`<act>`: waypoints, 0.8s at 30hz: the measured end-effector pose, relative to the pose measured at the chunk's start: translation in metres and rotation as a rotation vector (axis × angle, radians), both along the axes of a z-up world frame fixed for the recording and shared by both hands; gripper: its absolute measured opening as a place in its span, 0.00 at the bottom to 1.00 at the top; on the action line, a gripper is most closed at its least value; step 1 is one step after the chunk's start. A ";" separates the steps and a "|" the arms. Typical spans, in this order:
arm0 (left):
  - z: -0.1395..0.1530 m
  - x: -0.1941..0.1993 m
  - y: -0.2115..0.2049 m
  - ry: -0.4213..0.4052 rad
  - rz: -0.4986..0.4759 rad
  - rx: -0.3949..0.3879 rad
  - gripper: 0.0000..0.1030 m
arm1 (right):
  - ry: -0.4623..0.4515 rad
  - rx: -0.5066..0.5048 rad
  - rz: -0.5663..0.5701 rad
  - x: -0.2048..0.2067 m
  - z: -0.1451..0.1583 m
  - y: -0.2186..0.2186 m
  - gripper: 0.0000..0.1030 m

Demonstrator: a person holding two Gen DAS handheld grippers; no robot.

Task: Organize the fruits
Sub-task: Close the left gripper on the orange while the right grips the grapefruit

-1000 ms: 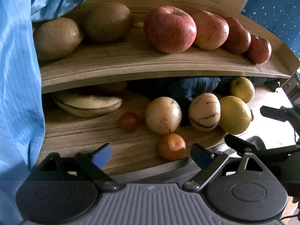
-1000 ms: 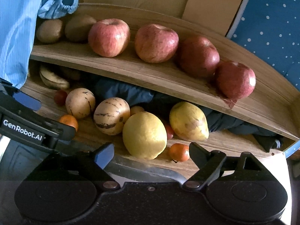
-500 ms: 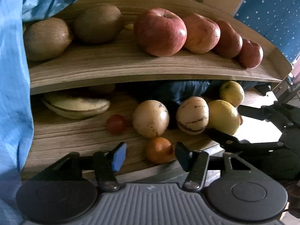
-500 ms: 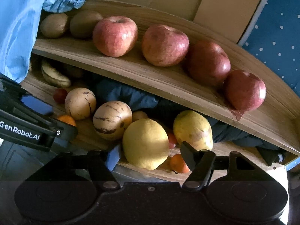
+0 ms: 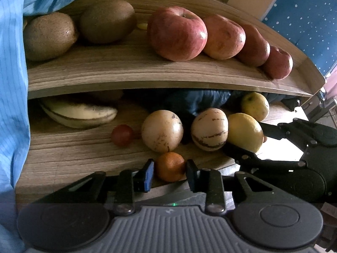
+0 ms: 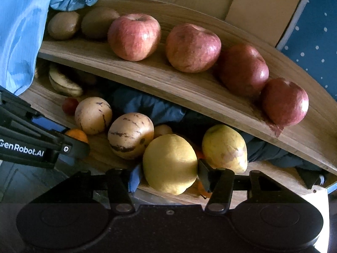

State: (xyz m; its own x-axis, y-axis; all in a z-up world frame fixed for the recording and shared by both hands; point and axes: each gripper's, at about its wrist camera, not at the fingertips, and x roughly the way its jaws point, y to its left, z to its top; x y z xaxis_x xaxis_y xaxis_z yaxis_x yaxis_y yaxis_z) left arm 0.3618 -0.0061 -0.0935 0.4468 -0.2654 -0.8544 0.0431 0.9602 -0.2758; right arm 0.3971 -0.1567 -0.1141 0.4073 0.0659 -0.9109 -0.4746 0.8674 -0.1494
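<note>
Two grippers at my lower shelf (image 5: 63, 154), left gripper (image 5: 169, 171) clamped on small orange (image 5: 170, 166), right gripper (image 6: 169, 174) clamped on near lemon (image 6: 170, 163).

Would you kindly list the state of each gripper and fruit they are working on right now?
Left gripper: closed around the small orange, which rests on the lower shelf.
Right gripper: closed around the big lemon, also on the lower shelf.
Four apples: lined up on the upper shelf, untouched.

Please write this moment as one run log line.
left gripper: closing around small orange | right gripper: around lemon | lower shelf
</note>
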 end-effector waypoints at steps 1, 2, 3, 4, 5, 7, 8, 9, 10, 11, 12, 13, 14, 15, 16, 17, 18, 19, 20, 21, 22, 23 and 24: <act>0.000 0.000 -0.001 -0.001 0.000 0.002 0.34 | 0.000 0.004 -0.004 0.001 -0.001 0.000 0.55; 0.000 0.000 -0.001 -0.001 0.001 0.003 0.33 | 0.000 0.010 -0.010 0.001 -0.001 -0.001 0.55; 0.000 0.000 -0.001 0.000 0.003 0.002 0.33 | 0.000 0.017 -0.018 0.001 -0.001 -0.002 0.55; 0.000 0.000 -0.001 0.001 0.008 -0.001 0.33 | 0.001 0.025 -0.027 0.001 -0.002 -0.003 0.55; 0.000 0.000 -0.001 0.002 0.013 -0.003 0.33 | 0.003 0.034 -0.038 0.001 -0.002 -0.005 0.54; 0.002 -0.001 -0.001 -0.003 0.018 -0.002 0.33 | 0.004 0.046 -0.057 0.000 -0.001 -0.008 0.54; 0.003 -0.001 -0.001 -0.006 0.018 -0.003 0.33 | 0.002 0.050 -0.064 -0.001 0.000 -0.010 0.54; 0.004 -0.002 -0.002 -0.010 0.017 -0.004 0.33 | -0.003 0.054 -0.069 -0.003 0.000 -0.011 0.54; 0.006 -0.003 -0.002 -0.014 0.016 -0.002 0.33 | -0.010 0.060 -0.076 -0.004 0.002 -0.013 0.54; 0.007 -0.005 -0.001 -0.018 0.013 -0.001 0.33 | -0.014 0.066 -0.082 -0.006 0.004 -0.013 0.54; 0.009 -0.006 -0.002 -0.022 0.012 -0.001 0.33 | -0.017 0.073 -0.089 -0.007 0.006 -0.015 0.54; 0.011 -0.007 -0.001 -0.025 0.011 -0.002 0.33 | -0.020 0.081 -0.097 -0.009 0.008 -0.016 0.54; 0.012 -0.008 -0.001 -0.028 0.010 -0.002 0.33 | -0.025 0.089 -0.104 -0.011 0.011 -0.017 0.54; 0.014 -0.010 -0.002 -0.032 0.009 -0.002 0.33 | -0.029 0.092 -0.108 -0.013 0.013 -0.018 0.54; 0.015 -0.011 -0.002 -0.034 0.008 -0.002 0.33 | -0.032 0.096 -0.112 -0.015 0.015 -0.019 0.54; 0.016 -0.012 -0.001 -0.036 0.006 -0.001 0.33 | -0.035 0.102 -0.113 -0.017 0.018 -0.020 0.54; 0.017 -0.014 -0.002 -0.037 0.005 0.001 0.33 | -0.039 0.108 -0.113 -0.020 0.022 -0.023 0.54; 0.019 -0.016 -0.002 -0.038 0.005 0.001 0.33 | -0.043 0.113 -0.111 -0.022 0.024 -0.022 0.54; 0.020 -0.017 -0.003 -0.039 0.004 0.001 0.33 | -0.045 0.117 -0.111 -0.025 0.027 -0.022 0.54; 0.021 -0.019 -0.003 -0.039 0.002 0.001 0.33 | -0.047 0.122 -0.111 -0.028 0.030 -0.023 0.54; 0.021 -0.021 -0.004 -0.039 0.002 0.002 0.33 | -0.048 0.128 -0.112 -0.031 0.033 -0.023 0.54; 0.022 -0.024 -0.005 -0.039 0.001 0.002 0.33 | -0.048 0.134 -0.112 -0.034 0.036 -0.024 0.54; 0.023 -0.026 -0.005 -0.039 0.000 0.002 0.33 | -0.047 0.138 -0.112 -0.037 0.039 -0.023 0.54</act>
State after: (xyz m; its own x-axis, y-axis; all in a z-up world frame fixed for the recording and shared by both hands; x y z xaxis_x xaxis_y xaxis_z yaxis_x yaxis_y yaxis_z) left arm 0.3362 -0.0111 -0.0708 0.4795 -0.2637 -0.8370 0.0540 0.9608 -0.2718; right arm 0.3598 -0.1799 -0.0752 0.4613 0.1410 -0.8760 -0.3693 0.9282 -0.0451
